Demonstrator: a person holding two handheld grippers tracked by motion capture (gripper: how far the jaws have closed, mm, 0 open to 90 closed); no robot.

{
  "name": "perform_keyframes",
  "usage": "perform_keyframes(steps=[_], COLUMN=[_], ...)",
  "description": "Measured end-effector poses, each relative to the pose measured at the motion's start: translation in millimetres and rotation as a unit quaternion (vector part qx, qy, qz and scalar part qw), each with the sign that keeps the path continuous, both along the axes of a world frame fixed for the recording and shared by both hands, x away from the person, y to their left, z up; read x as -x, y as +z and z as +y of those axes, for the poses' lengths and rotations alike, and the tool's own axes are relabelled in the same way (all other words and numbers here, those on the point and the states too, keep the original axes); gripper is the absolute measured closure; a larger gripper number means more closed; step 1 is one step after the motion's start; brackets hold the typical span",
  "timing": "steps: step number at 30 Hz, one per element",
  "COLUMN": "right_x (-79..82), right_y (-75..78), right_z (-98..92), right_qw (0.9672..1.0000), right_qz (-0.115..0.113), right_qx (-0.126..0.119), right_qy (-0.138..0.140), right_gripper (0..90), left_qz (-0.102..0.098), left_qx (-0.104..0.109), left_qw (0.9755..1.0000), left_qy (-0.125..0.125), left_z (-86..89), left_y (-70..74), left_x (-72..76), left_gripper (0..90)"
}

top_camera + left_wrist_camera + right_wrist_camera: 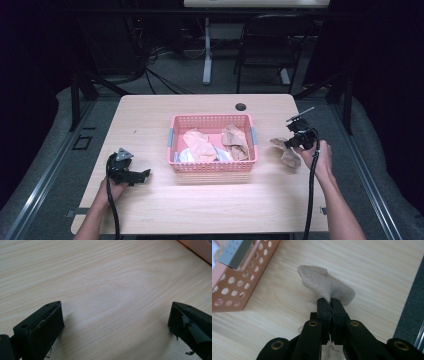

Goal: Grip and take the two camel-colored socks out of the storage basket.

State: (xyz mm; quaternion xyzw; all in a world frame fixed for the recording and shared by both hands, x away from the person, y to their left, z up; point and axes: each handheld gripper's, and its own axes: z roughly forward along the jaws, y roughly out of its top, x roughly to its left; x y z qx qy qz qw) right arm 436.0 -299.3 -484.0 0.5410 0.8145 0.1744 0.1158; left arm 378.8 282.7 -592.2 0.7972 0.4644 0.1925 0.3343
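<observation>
Dark room, grey floor, pale wood counter (200,200) at centre; a chair (267,45) and a white desk leg (207,55) stand beyond it at 12 o'clock.

Basket (212,167): pink, perforated, mid-counter. Holds crumpled tan and white cloths (200,145).

Sock (324,285): beige, knit, on the counter at 3 o'clock of the basket, just beside its right wall and apart from it. One end lies flat on the wood; the near end is pinched up.

Right tool (330,303): jaws pressed together on the sock's near edge, fabric bunched between the pads. In the high view it (295,142) sits at 3 o'clock of the basket, held by the right hand (320,157).

Left tool (116,322): jaws wide apart, bare wood between them. In the high view it (137,176) rests low over the counter at 8 o'clock of the basket, in the left hand (116,187), well apart from the sock.
</observation>
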Motion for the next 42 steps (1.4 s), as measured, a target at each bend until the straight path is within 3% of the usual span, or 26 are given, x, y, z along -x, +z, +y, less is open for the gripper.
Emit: perform_keyframes(steps=[8,13,14,15,16,18,19,20,22,24,28,42], right_x=[-3.8,-2.0,-0.8,-0.8,0.7,1.6,2.4,3.1,3.3,5.2,7.8,17.3], right_y=[-10.6,-4.2,0.1,0.1,4.3,6.6,9.3,12.8,14.1,18.3,26.3,53.3], right_z=[-4.1,-6.6,-7.6,-7.6,-8.0,-8.3,-8.1,-6.6,-5.7,-3.1,0.4,25.3], right_qw=[0.9997,0.9999,0.9998,0.9998,0.9994,0.999,0.9984,0.9982,0.9982,0.9973,0.9952,0.9917], right_qz=[0.024,0.01,0.003,0.003,-0.007,-0.014,-0.02,-0.02,-0.021,-0.031,-0.039,-0.074], right_qx=[-0.001,-0.012,-0.019,-0.019,-0.033,-0.043,-0.053,-0.056,-0.055,-0.065,-0.087,-0.09], right_qy=[-0.002,-0.006,-0.003,-0.003,-0.001,0.0,0.001,0.002,0.006,0.012,0.022,0.054], right_gripper=[84.1,74.7,68.3,68.3,59.3,57.1,49.0,31.0,26.0,14.0,0.9,0.0], left_qz=[0.0,0.0,0.0,0.0,0.0,0.0,0.0,0.0,0.0,0.0,0.0,0.0], left_qx=[0.0,0.0,0.0,0.0,0.0,0.0,0.0,0.0,0.0,0.0,0.0,0.0], left_qw=[1.0,1.0,1.0,1.0,1.0,1.0,1.0,1.0,1.0,1.0,1.0,1.0], left_qy=[0.0,0.0,0.0,0.0,0.0,0.0,0.0,-0.001,-0.002,-0.002,-0.002,-0.001], left_z=[0.0,0.0,0.0,0.0,0.0,0.0,0.0,0.0,0.0,0.0,-0.1,-0.2], left_y=[0.0,0.0,0.0,0.0,0.0,0.0,0.0,0.0,-0.1,-0.1,-0.1,0.0], left_x=[0.0,0.0,0.0,0.0,0.0,0.0,0.0,-0.2,-0.4,-0.4,-0.3,-0.1], left_gripper=[0.0,0.0,0.0,0.0,0.0,0.0,0.0,0.0,0.0,0.0,0.0,0.0])
